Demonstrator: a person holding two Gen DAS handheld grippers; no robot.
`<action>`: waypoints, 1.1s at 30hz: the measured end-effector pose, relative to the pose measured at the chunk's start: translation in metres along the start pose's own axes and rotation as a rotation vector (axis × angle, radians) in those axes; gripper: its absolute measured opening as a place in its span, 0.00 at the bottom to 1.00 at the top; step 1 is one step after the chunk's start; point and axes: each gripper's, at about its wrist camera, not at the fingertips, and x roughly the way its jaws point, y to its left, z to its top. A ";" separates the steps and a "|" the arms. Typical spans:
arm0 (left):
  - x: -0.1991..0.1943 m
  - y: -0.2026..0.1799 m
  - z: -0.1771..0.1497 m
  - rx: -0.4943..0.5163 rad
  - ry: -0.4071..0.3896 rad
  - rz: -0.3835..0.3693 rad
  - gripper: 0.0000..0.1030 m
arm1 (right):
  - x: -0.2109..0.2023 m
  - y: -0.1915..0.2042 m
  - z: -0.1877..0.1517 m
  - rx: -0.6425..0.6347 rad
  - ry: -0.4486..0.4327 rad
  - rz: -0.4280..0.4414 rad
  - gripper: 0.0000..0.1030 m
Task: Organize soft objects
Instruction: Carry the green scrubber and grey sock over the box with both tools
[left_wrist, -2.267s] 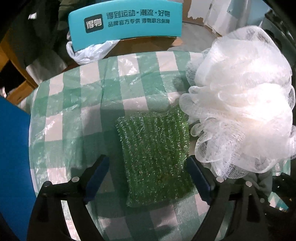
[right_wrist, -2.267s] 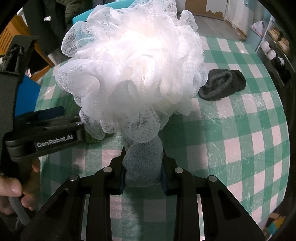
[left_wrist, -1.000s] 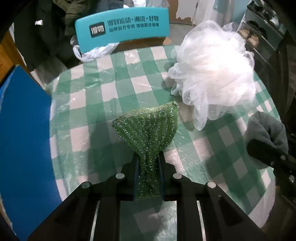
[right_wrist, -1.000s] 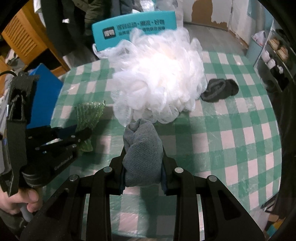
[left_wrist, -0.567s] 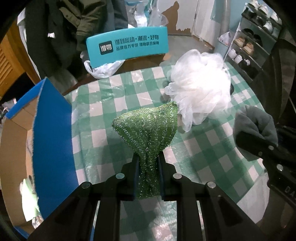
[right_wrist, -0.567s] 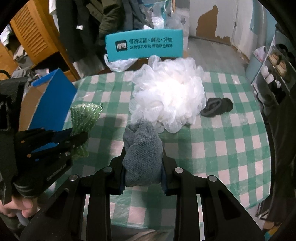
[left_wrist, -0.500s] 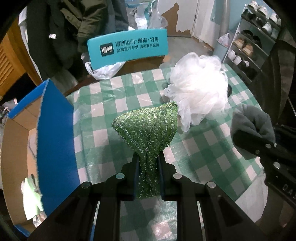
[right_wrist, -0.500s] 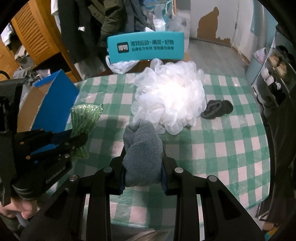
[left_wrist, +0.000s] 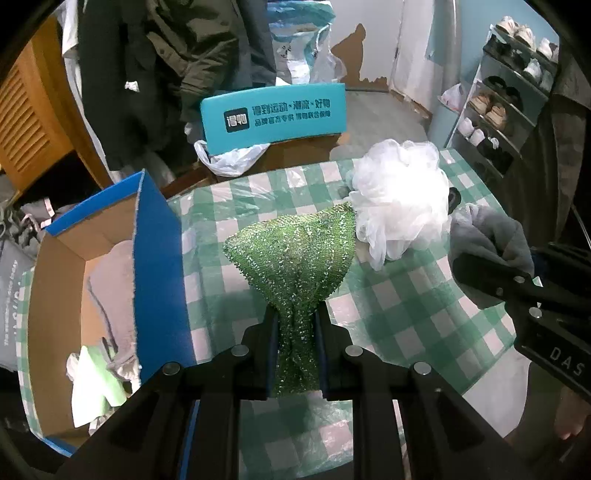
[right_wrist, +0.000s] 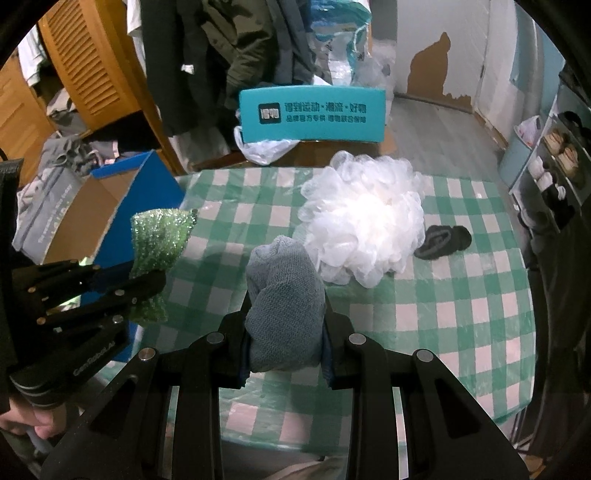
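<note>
Both items had been lifted clear of the counter: the green scrubber was clamped in the left hand-held gripper, the grey cloth in the right hand-held gripper. Transfer into the blue box was judged next.

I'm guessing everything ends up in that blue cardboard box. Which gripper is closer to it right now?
Left. The left gripper, holding the green scrubber, hangs right beside the blue box. The right gripper, holding the gray cloth, is farther off, toward the table's middle.
</note>
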 end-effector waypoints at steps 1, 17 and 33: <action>-0.002 0.001 0.000 0.004 -0.006 0.009 0.17 | -0.001 0.002 0.001 -0.002 -0.002 0.001 0.27; -0.024 0.023 0.002 -0.031 -0.046 0.027 0.17 | -0.004 0.029 0.014 -0.039 -0.025 0.035 0.27; -0.042 0.057 -0.005 -0.086 -0.074 0.064 0.17 | -0.006 0.071 0.032 -0.096 -0.049 0.079 0.27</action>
